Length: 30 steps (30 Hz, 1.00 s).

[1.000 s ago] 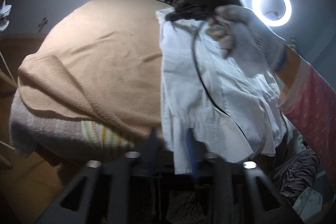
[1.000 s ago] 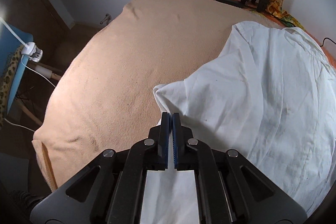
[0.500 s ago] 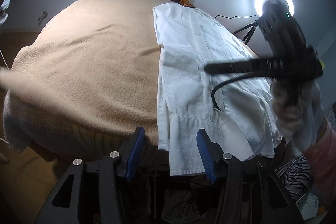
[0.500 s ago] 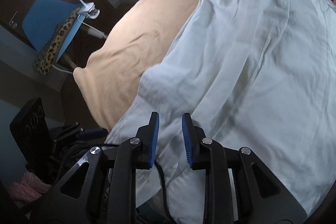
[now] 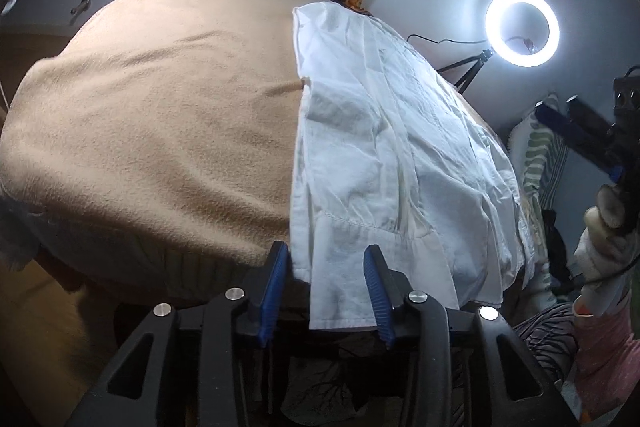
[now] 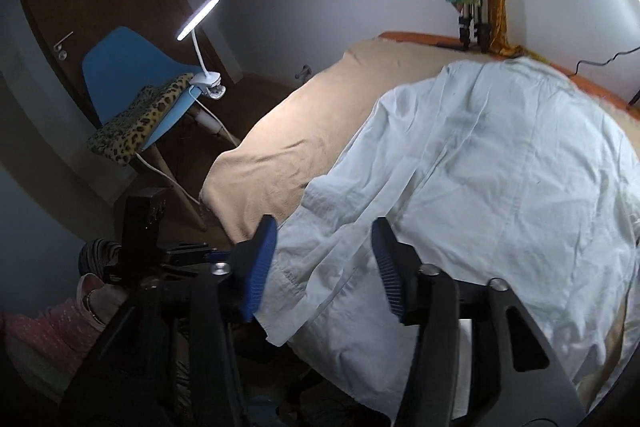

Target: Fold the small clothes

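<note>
Both jaws stand apart and grip nothing, the left gripper [image 5: 326,285] closing and the right gripper [image 6: 326,267] opening just over the white garment [image 5: 392,147], which lies folded lengthwise but still long on the tan blanket [image 5: 160,115], beside a ring light [image 5: 522,27].

White garment [image 5: 384,147] on tan blanket [image 5: 160,115]; leopard-print cushion [image 6: 140,119] on blue chair [image 6: 120,67]; pink dotted sleeve [image 6: 44,339].

Right gripper [image 6: 324,263] hovers above the white garment [image 6: 480,187], fingers [image 6: 260,263] opening, nothing between them; tan blanket [image 6: 304,123] left, blue chair [image 6: 120,75] far left.
</note>
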Each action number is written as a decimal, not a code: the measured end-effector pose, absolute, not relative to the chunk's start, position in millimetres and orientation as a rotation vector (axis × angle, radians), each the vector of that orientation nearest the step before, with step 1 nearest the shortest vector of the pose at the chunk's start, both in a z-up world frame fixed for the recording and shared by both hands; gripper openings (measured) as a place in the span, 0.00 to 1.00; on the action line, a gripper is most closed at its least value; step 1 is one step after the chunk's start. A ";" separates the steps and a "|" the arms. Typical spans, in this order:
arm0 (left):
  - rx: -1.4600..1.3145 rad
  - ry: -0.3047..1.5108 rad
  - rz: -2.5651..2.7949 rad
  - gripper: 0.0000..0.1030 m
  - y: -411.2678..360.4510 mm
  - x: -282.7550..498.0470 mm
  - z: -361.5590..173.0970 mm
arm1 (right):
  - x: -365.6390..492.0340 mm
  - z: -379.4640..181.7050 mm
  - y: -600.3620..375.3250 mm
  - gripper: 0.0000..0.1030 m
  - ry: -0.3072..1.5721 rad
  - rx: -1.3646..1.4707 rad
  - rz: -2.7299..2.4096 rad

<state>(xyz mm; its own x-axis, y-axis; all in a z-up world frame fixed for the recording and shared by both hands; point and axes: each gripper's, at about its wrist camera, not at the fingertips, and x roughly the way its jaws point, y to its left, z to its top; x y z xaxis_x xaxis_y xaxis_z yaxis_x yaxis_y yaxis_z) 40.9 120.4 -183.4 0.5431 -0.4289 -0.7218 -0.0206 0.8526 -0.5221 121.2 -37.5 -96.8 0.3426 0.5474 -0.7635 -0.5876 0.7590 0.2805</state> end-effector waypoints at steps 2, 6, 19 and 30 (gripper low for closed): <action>-0.491 0.976 -0.253 0.17 116.7 41.3 -181.9 | 121.3 -98.6 -35.1 0.57 0.967 -0.068 0.740; -0.518 0.945 -0.271 0.04 116.9 40.5 -177.6 | 135.7 -126.0 -21.9 0.57 1.035 -0.065 0.726; -0.453 0.843 -0.391 0.02 83.7 44.2 -145.3 | 219.1 -174.5 71.1 0.57 1.159 -0.194 0.671; -0.424 0.852 -0.409 0.02 68.6 51.2 -146.1 | 275.8 -238.5 120.7 0.57 1.282 -0.351 0.482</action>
<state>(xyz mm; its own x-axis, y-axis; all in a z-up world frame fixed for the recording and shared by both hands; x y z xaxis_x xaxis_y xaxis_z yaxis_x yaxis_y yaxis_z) 51.2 68.6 -146.1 0.5924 -0.5044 -0.6282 0.1745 0.8416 -0.5112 275.8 120.7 -238.5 0.2083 0.1474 -0.9669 -0.5267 0.8499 0.0161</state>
